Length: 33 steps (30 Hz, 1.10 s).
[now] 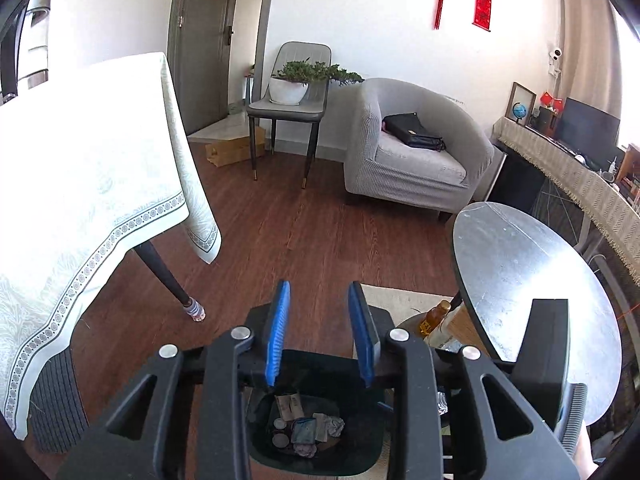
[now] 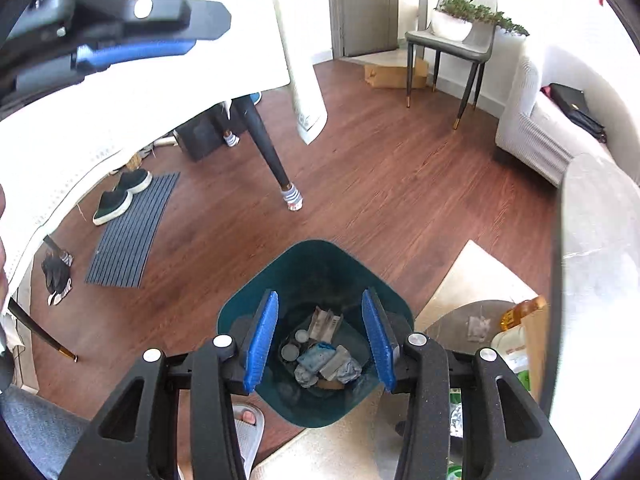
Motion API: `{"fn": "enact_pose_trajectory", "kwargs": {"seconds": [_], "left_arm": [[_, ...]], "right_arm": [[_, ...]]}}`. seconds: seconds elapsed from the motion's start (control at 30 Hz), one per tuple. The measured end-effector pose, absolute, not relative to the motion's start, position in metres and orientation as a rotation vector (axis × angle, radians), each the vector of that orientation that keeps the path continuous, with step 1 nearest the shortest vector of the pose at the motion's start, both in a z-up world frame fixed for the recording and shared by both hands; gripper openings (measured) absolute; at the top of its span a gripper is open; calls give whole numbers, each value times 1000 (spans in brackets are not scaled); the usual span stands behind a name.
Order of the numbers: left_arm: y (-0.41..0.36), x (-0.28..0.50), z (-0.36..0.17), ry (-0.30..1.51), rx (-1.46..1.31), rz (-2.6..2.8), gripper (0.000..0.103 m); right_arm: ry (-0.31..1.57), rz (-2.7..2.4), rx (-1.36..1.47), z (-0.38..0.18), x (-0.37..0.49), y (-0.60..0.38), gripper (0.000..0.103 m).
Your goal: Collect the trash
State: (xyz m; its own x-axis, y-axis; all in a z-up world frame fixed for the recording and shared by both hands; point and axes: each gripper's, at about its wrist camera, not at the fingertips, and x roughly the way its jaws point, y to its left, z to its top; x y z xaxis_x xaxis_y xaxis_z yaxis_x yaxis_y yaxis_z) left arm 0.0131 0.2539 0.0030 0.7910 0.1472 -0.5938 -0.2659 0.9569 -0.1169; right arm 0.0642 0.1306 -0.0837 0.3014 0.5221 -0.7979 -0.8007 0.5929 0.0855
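Hovering above the dark teal trash bin (image 2: 316, 280), the right gripper (image 2: 320, 336) has its blue-padded jaws spread apart with nothing between them, and the bin's opening shows in the gap. Inside the bin lies a heap of trash (image 2: 320, 356): crumpled grey paper, a bluish wrapper, a folded paper packet and a couple of round lids. The bin stands on the wooden floor (image 2: 380, 168), its near side at the edge of a pale rug (image 2: 480, 272).

The left gripper (image 1: 322, 336) also hangs over the bin (image 1: 312, 452), its jaws likewise apart and empty, and the same trash (image 1: 308, 428) is visible below its linkage. In the right wrist view the left gripper appears at the upper left, in front of the white tablecloth (image 2: 140, 120).

To the right of the bin stands a round grey table (image 1: 532, 292); beside its edge, lower down, is an amber bottle (image 1: 434, 316) next to a brown paper bag (image 1: 466, 328). A dark striped mat (image 2: 132, 232) with a pair of dark shoes (image 2: 122, 196) lies on the floor under the clothed table. A sandalled foot (image 2: 248, 420) shows just beside the bin.
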Motion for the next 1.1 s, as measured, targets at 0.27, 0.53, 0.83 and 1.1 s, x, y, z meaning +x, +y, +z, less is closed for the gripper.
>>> {"fn": "enact_pose_trajectory", "kwargs": {"seconds": [0.27, 0.53, 0.83, 1.1], "left_arm": [[209, -13, 25, 584, -106, 202, 59], [165, -52, 19, 548, -81, 169, 93], [123, -70, -7, 572, 43, 175, 99], [125, -83, -11, 569, -31, 177, 99]], "right_arm": [[783, 807, -268, -29, 62, 64, 44], [715, 610, -122, 0, 52, -48, 67], [687, 463, -93, -1, 22, -160, 91], [664, 430, -112, -6, -11, -194, 91]]}}
